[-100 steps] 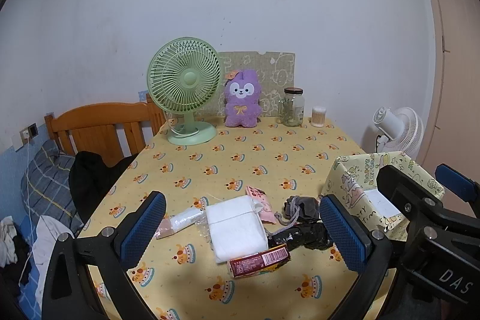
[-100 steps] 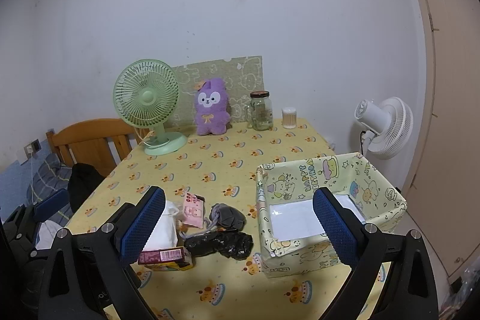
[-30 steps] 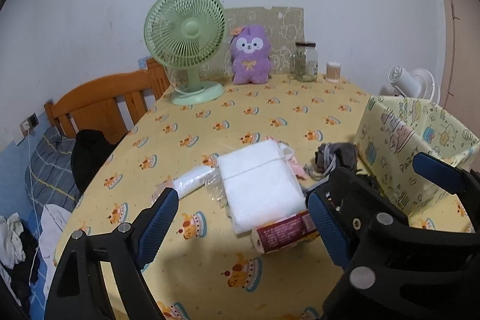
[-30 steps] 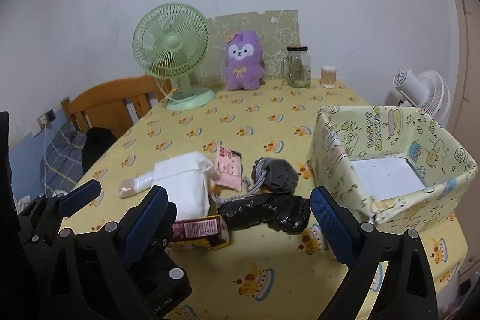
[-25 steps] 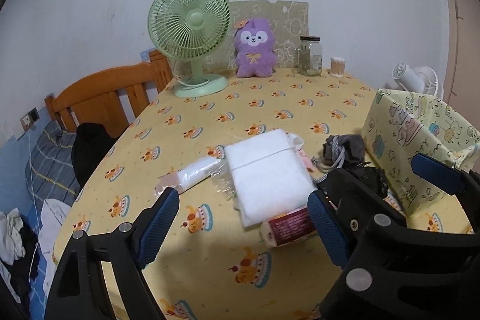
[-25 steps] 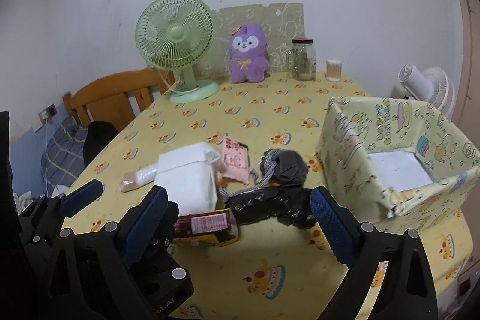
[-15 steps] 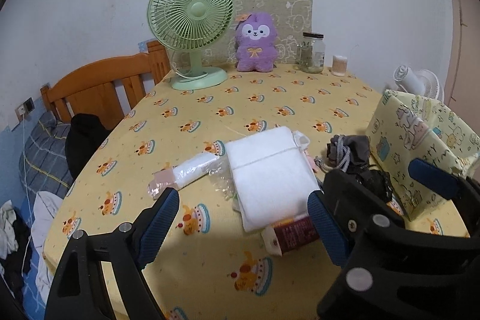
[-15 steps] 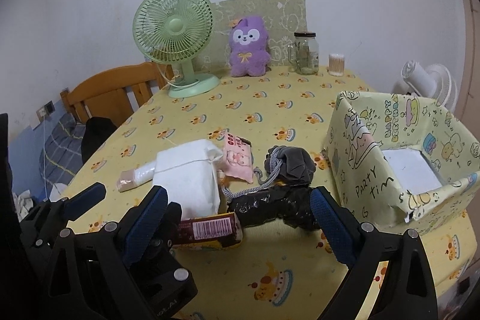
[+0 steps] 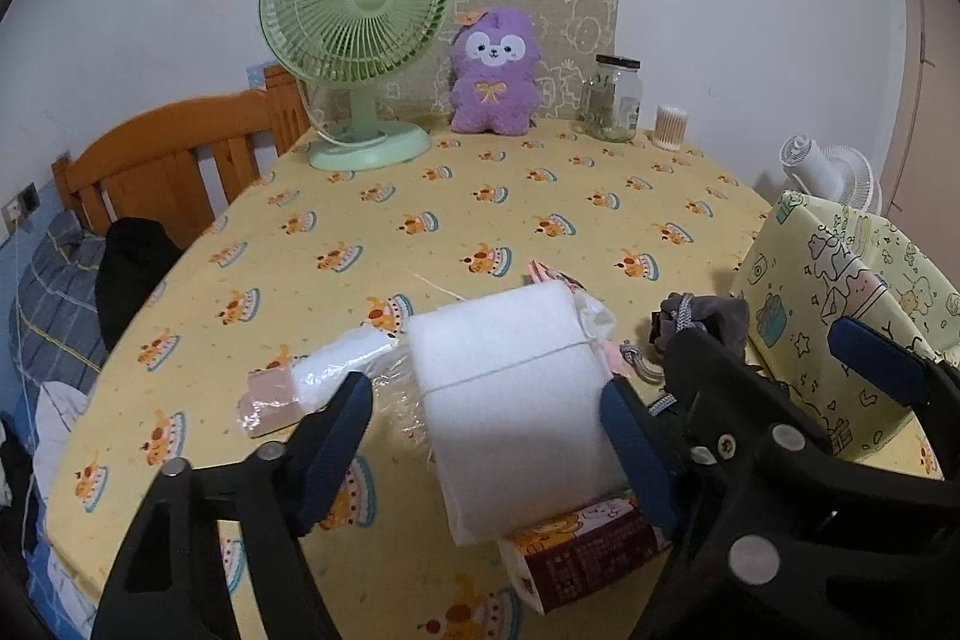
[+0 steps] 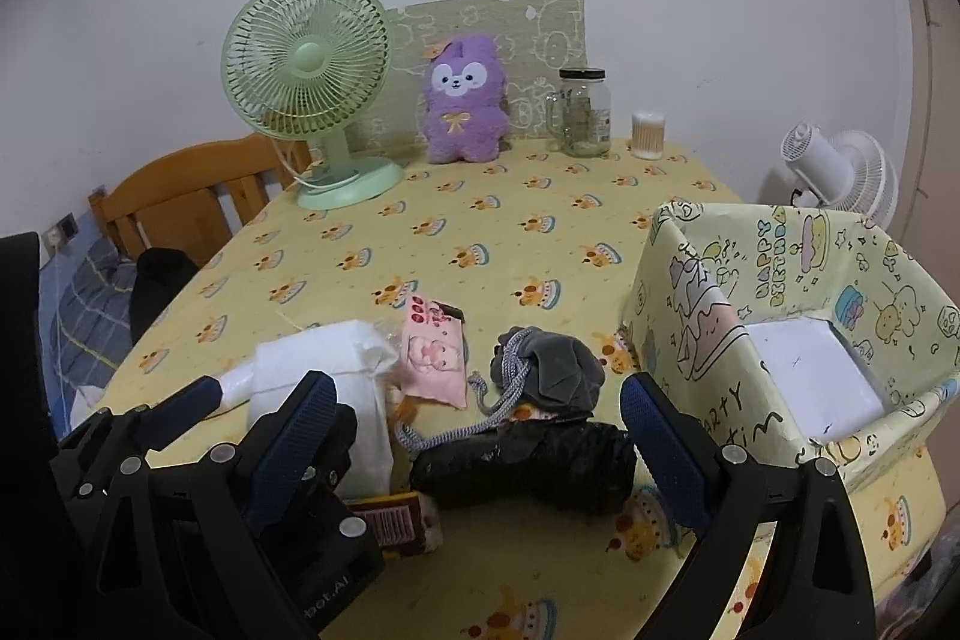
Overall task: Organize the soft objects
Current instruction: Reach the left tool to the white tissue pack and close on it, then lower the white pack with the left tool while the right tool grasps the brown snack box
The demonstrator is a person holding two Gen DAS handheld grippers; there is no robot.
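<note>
Since a second ago we have brought both grippers forward and lower over the counter [image 9: 540, 196]; the left gripper [image 9: 486, 430] now straddles the white pack [image 9: 510, 400], its jaws closing with the pack between them, the right pad at its edge, the left pad apart from it; the right gripper [image 10: 480, 436] hangs open above the black bundle [image 10: 528, 466] and grey pouch [image 10: 552, 370]; the yellow box [image 10: 708, 316] stands just beside them.
</note>
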